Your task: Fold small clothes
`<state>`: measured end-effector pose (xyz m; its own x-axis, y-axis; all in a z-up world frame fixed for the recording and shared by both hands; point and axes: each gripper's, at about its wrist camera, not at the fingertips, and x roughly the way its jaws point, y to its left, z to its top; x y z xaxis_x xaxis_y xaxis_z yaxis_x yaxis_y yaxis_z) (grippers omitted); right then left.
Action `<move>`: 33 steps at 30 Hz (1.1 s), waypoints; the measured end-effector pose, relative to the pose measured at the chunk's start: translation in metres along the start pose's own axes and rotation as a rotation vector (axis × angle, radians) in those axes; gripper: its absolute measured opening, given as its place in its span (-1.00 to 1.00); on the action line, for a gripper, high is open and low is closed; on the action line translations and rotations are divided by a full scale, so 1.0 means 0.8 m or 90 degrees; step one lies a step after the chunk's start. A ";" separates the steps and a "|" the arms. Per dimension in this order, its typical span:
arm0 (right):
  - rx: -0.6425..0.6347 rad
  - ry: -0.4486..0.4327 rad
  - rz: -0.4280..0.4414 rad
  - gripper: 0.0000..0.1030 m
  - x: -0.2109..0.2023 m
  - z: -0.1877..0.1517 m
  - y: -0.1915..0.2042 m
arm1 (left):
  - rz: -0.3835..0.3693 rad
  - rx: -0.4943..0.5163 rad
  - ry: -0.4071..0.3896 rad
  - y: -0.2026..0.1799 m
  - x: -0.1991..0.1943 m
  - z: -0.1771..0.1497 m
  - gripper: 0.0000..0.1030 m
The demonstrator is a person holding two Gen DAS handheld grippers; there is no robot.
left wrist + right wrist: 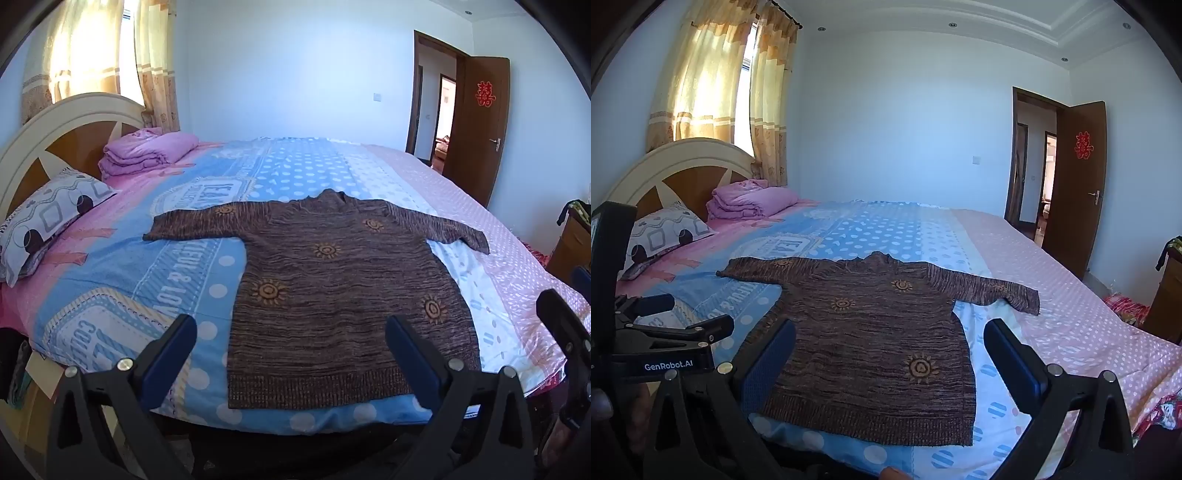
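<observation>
Brown knit sweater (332,295) lies flat on the bed (129,258) — left tongs (291,354) and right tongs (890,358) both spread wide, empty.

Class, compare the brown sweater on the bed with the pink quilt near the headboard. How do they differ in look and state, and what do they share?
The sweater is brown knit with orange sun motifs; the quilt is plain pink. The sweater lies spread flat, sleeves out to both sides; the quilt is folded into a thick stack. The sweater sits at the near edge, by the grippers; the quilt sits far off by the headboard. Both rest on the bedspread, untouched.
</observation>
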<state>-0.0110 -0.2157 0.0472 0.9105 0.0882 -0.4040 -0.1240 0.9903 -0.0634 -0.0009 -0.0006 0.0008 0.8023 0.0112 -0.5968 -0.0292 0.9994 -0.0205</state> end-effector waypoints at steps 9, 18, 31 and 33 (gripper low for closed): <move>0.007 0.008 0.005 0.98 0.005 -0.002 -0.002 | 0.000 0.003 0.001 0.002 -0.002 -0.004 1.00; 0.012 0.022 0.010 0.98 0.008 -0.004 -0.006 | 0.000 -0.003 0.005 0.005 0.001 0.000 1.00; 0.020 0.040 0.019 0.98 0.016 -0.007 -0.007 | 0.006 -0.010 -0.002 0.013 0.002 0.003 1.00; 0.021 0.042 0.020 0.98 0.017 -0.007 -0.007 | 0.006 -0.010 -0.003 0.014 0.002 0.003 1.00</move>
<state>-0.0004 -0.2207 0.0367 0.8784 0.1137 -0.4641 -0.1384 0.9902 -0.0194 0.0012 0.0107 0.0017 0.8043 0.0203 -0.5938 -0.0456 0.9986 -0.0276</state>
